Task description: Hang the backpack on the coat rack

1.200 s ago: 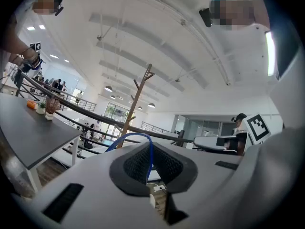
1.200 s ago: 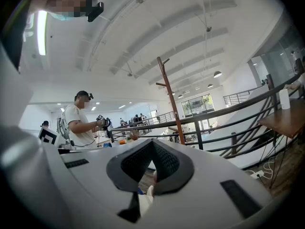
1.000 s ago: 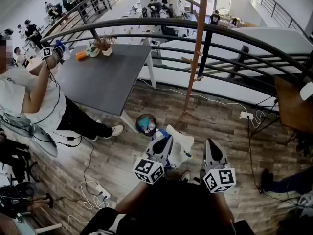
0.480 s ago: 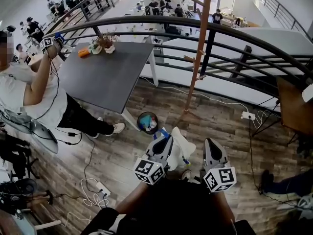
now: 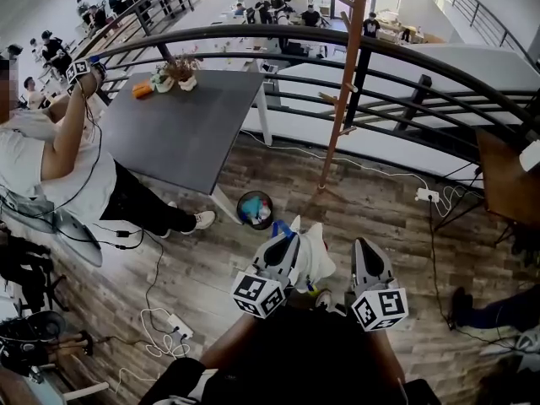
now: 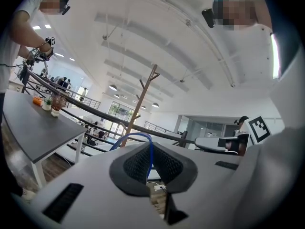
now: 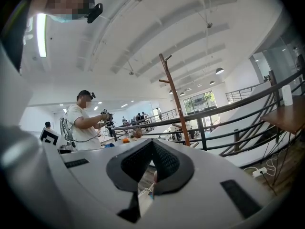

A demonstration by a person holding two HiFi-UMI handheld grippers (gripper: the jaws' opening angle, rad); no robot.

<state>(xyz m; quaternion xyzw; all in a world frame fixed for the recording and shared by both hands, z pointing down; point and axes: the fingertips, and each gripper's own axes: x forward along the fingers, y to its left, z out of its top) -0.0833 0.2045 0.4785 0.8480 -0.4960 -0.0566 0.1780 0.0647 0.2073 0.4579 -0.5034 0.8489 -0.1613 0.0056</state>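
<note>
The white backpack (image 5: 314,253) hangs low over the wooden floor, between my two grippers. My left gripper (image 5: 285,243) is shut on its blue top loop (image 6: 143,138), which runs up between the dark pads (image 6: 131,168). My right gripper (image 5: 361,248) is just right of the bag with its jaws shut; a bit of white fabric shows below them, and I cannot tell whether it is held. The coat rack (image 5: 342,83), a bare brown wooden pole with short pegs, stands ahead by the railing. It also shows as the coat rack (image 6: 138,106) and the coat rack (image 7: 174,94).
A curved black railing (image 5: 405,57) runs behind the rack. A grey table (image 5: 186,133) stands at front left with a round bin (image 5: 253,211) at its corner. A person (image 5: 59,159) works at the left. Cables and power strips (image 5: 426,197) lie on the floor. A brown table (image 5: 506,175) is at the right.
The backpack has shifted slightly right and bunched closer between the grippers. Both grippers stay in about the same place. The person at the left has raised their hand a little.
</note>
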